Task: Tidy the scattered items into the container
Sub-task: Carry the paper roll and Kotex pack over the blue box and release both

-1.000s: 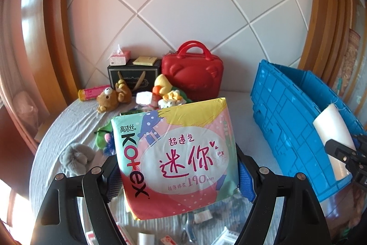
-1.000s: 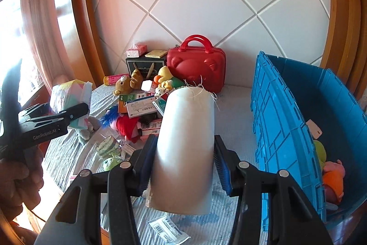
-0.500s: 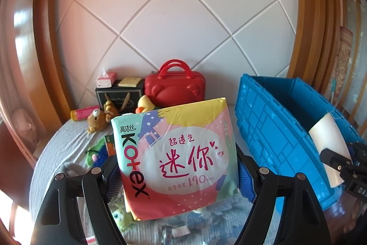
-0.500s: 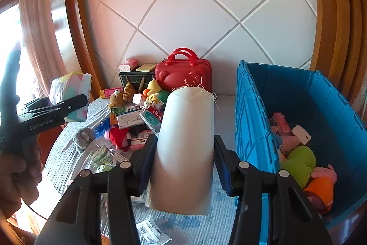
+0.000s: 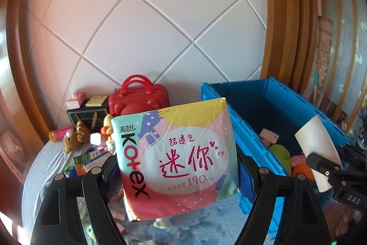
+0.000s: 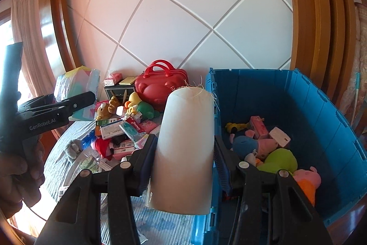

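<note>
My left gripper (image 5: 179,164) is shut on a colourful Kotex pad pack (image 5: 176,153) and holds it in the air above the table, left of the blue crate (image 5: 252,130). My right gripper (image 6: 183,153) is shut on a white cloth roll (image 6: 185,148), held upright over the crate's (image 6: 321,111) near left wall. The roll and right gripper also show in the left wrist view (image 5: 316,148), above the crate. The left gripper with its pack shows at the left of the right wrist view (image 6: 75,95). The crate holds several plush toys (image 6: 275,157) and small boxes.
A red bear-shaped case (image 6: 160,84), a black box (image 6: 114,91), a teddy bear (image 6: 105,107), medicine boxes (image 6: 114,130) and other scattered items lie on the grey-clothed table (image 6: 68,153). A quilted white wall stands behind. Wooden frames flank it.
Both grippers have risen and moved right toward the crate with their loads. The crate's inside and its toys have come into view.
</note>
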Available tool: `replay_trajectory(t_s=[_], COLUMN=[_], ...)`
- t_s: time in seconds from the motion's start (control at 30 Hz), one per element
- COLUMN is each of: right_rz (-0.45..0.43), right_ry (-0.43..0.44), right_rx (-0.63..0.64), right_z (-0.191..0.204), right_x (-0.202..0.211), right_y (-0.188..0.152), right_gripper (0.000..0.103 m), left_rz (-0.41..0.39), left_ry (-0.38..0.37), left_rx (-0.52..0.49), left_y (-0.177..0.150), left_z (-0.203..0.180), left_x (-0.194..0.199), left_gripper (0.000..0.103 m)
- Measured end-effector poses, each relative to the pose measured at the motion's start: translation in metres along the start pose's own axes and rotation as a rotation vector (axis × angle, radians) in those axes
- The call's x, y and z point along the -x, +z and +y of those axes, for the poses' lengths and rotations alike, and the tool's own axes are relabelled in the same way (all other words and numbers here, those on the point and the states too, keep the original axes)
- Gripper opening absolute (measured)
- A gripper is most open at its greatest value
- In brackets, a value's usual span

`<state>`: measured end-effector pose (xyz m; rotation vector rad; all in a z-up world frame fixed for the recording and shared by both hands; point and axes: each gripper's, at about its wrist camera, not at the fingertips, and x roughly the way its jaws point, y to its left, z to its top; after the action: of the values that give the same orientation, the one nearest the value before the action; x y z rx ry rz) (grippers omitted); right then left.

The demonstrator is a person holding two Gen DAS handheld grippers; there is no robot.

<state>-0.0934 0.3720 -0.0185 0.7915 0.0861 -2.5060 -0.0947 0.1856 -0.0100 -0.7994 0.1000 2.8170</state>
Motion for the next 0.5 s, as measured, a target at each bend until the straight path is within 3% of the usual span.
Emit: replay_trajectory(t_s=[0.5], right_rz=[-0.005], right_ry=[-0.07], right_rx=[-0.065], right_z=[-0.079], right_x=[0.011], right_y=[-0.006], right_gripper=[0.047], left_rz=[-0.01], left_ry=[-0.088], left_rx=[-0.079], left_y=[0.031], left_z=[-0.093], left_x=[-0.023], left_gripper=[0.08])
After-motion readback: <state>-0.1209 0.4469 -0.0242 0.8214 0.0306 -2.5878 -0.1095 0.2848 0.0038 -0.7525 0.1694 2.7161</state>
